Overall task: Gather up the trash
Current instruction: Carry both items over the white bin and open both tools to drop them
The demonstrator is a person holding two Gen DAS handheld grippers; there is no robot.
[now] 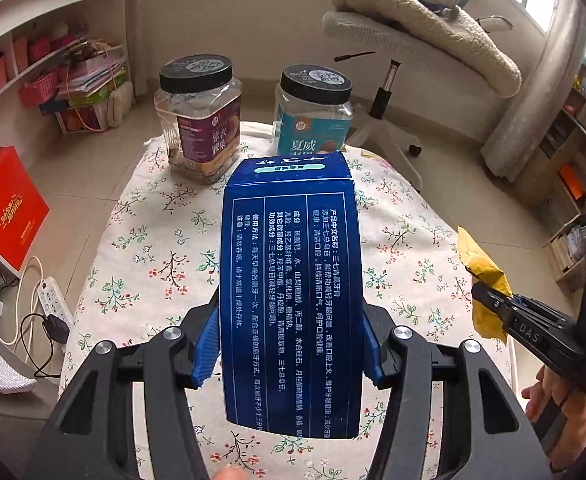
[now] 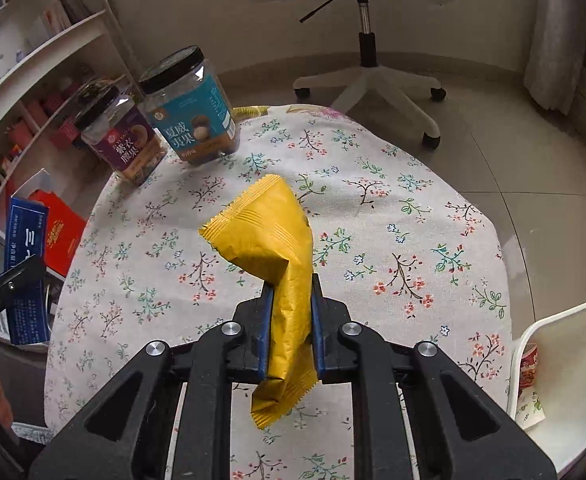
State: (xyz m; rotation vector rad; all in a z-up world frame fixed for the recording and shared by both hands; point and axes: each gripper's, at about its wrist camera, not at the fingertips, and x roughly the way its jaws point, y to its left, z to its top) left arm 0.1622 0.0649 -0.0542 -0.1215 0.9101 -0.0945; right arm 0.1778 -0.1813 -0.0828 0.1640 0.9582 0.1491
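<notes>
Yellow wrapper (image 2: pixel 271 240) above floral tablecloth (image 2: pixel 393 200), tiled floor (image 2: pixel 513 152).

teal jar (image 1: pixel 313 120) label: part hidden by blue box (image 1: pixel 293 280) | white bin (image 2: pixel 561 380): cut off

Left gripper (image 1: pixel 291 344) angled steeply down, blue-padded fingers (image 1: pixel 207 350) pressed on both sides of a blue box (image 1: pixel 291 280), held off the counter. Bare fingertip visible at bottom of left wrist view. Right gripper (image 2: pixel 292 320) also pitched down, fingers (image 2: pixel 265 328) nearly together, pinching a yellow wrapper (image 2: pixel 269 240) clear of the counter. Right hand (image 1: pixel 553 400) wrapped round its gripper's handle, near the counter's right edge.
</notes>
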